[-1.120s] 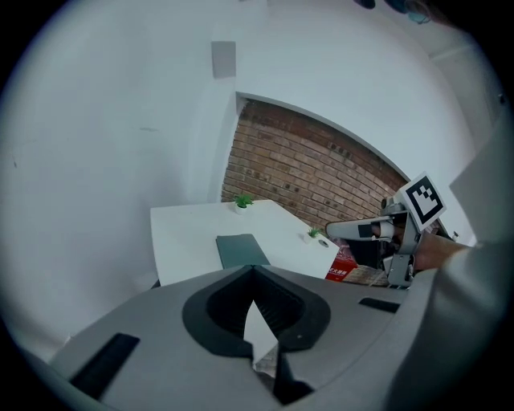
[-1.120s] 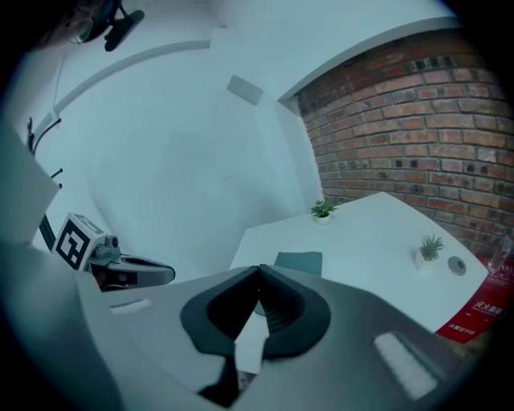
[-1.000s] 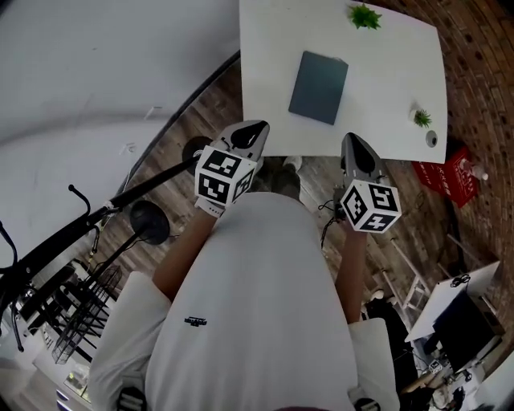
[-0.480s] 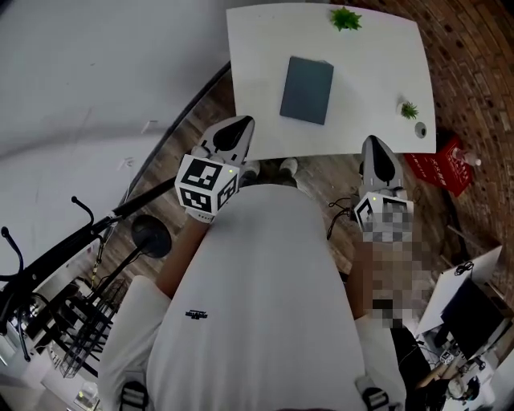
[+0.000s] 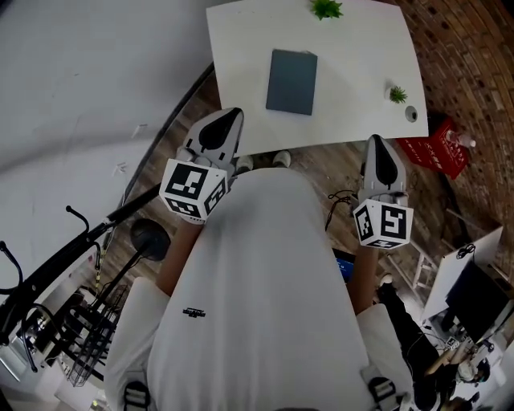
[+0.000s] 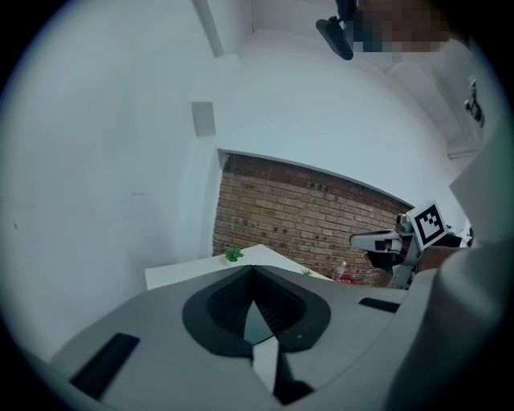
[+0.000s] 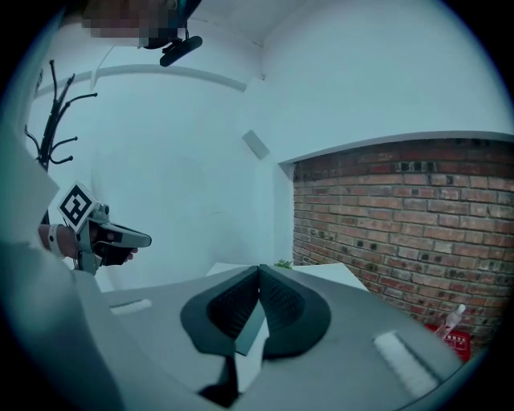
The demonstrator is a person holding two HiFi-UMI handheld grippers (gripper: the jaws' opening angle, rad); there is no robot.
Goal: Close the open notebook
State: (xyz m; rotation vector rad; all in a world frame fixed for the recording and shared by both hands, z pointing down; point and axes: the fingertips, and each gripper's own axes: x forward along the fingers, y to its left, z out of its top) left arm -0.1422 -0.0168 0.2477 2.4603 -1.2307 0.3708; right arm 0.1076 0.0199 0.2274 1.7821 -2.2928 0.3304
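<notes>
The left tool (image 6: 254,270) has its two dark, ribbed jaws pressed together at the tips, with nothing between them. The right tool (image 7: 259,270) is likewise closed tip to tip and empty. In the head view both are held in the air on the near side of the table (image 5: 361,56). One is at each side of the person's white shirt (image 5: 257,305), and neither touches anything.

The notebook (image 5: 291,82) lies flat and closed on the table. It is a dark grey-blue rectangle with a plain matte cover, about midway across the top and well apart from both tools. The table is a smooth white square slab. At its far edge sits a small green plant (image 5: 326,9), and near its right edge is a second, smaller plant (image 5: 397,94). Just beside that one is a small round thing with a dark centre (image 5: 411,113); what it is cannot be told.

Under the table is a wood-plank floor (image 5: 321,168). By the table's right corner a red crate (image 5: 434,148) stands near a brick wall (image 5: 474,72). A clear bottle (image 5: 463,143) is at the crate, but whether it is inside cannot be told.
</notes>
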